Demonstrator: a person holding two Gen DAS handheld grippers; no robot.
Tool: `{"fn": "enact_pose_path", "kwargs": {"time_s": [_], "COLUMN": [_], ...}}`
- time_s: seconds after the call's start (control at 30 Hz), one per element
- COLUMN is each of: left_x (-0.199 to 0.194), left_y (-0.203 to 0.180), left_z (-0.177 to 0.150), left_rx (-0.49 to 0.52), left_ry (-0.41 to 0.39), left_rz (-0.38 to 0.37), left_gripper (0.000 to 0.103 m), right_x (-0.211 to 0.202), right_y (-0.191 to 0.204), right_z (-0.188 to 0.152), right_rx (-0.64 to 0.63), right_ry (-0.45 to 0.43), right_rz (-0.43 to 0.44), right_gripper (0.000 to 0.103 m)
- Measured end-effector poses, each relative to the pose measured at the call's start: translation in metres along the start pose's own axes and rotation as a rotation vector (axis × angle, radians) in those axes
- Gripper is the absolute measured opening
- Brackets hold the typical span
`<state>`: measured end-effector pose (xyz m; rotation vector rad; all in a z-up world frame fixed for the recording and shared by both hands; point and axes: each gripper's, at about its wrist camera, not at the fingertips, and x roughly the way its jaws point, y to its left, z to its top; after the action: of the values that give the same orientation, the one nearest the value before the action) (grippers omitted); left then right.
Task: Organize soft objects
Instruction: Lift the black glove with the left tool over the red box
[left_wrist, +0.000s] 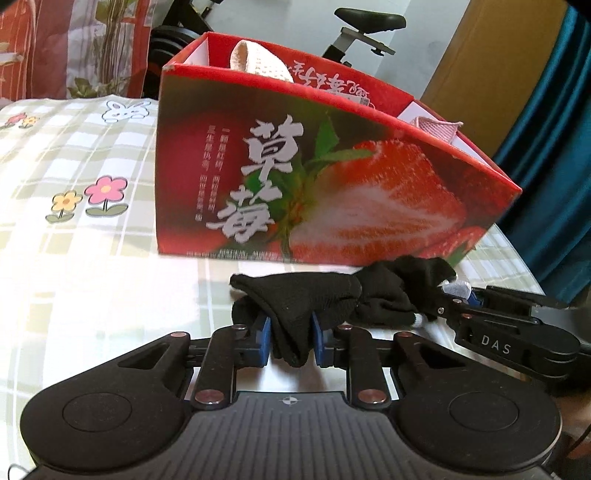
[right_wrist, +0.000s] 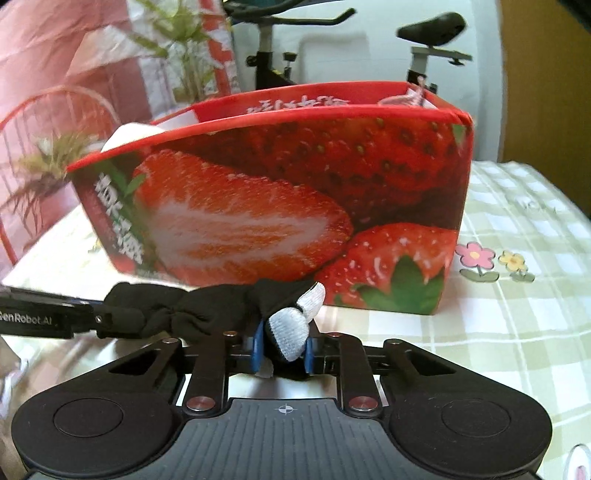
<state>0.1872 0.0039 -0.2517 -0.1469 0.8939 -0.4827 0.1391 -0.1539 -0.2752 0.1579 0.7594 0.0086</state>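
Observation:
A black sock (left_wrist: 314, 295) with a white-grey toe (right_wrist: 291, 328) is stretched between both grippers, just in front of the red strawberry box (left_wrist: 332, 177). My left gripper (left_wrist: 291, 336) is shut on the sock's black end. My right gripper (right_wrist: 282, 349) is shut on the white toe end; it also shows in the left wrist view (left_wrist: 458, 299). The box (right_wrist: 295, 192) stands upright and open-topped. A beige knitted item (left_wrist: 258, 62) and a pink cloth (left_wrist: 437, 127) stick out of it.
The box stands on a checked tablecloth with flower prints (left_wrist: 74, 184). An exercise bike (right_wrist: 428, 40) stands behind the table. A patterned red curtain (left_wrist: 74, 44) and a red wire basket with a plant (right_wrist: 48, 147) are at the left.

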Motion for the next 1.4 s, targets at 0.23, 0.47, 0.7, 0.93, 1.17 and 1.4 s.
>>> {"fn": "enact_pose_path", "kwargs": {"time_s": [0.23, 0.47, 0.7, 0.93, 1.17, 1.4], "left_x": [-0.010, -0.023, -0.049, -0.070, -0.086, -0.100], "left_y": [0.004, 0.007, 0.006, -0.006, -0.016, -0.031], "left_z": [-0.014, -0.029, -0.031, -0.027, -0.012, 0.025], "left_rx": [-0.021, -0.042, -0.027, 0.010, 0.043, 0.098], "left_ry": [0.025, 0.023, -0.041, -0.114, -0.190, -0.277], "left_rz": [-0.019, -0.023, -0.024, -0.027, -0.036, -0.048], "left_gripper": [0.022, 0.021, 0.019, 0.019, 0.019, 0.019], "right_x": [-0.016, -0.031, -0.048, -0.072, -0.091, -0.105], "right_y": [0.002, 0.011, 0.017, 0.020, 0.023, 0.016], "right_z": [-0.009, -0.020, -0.018, -0.008, 0.010, 0.049], "right_rx": [-0.010, -0.022, -0.043, -0.066, -0.098, -0.112], "right_ry": [0.039, 0.050, 0.003, -0.077, -0.163, -0.247], "right_rz": [0.026, 0.041, 0.051, 0.044, 0.043, 0.049], "right_gripper": [0.014, 0.013, 0.012, 0.012, 0.012, 0.012]}}
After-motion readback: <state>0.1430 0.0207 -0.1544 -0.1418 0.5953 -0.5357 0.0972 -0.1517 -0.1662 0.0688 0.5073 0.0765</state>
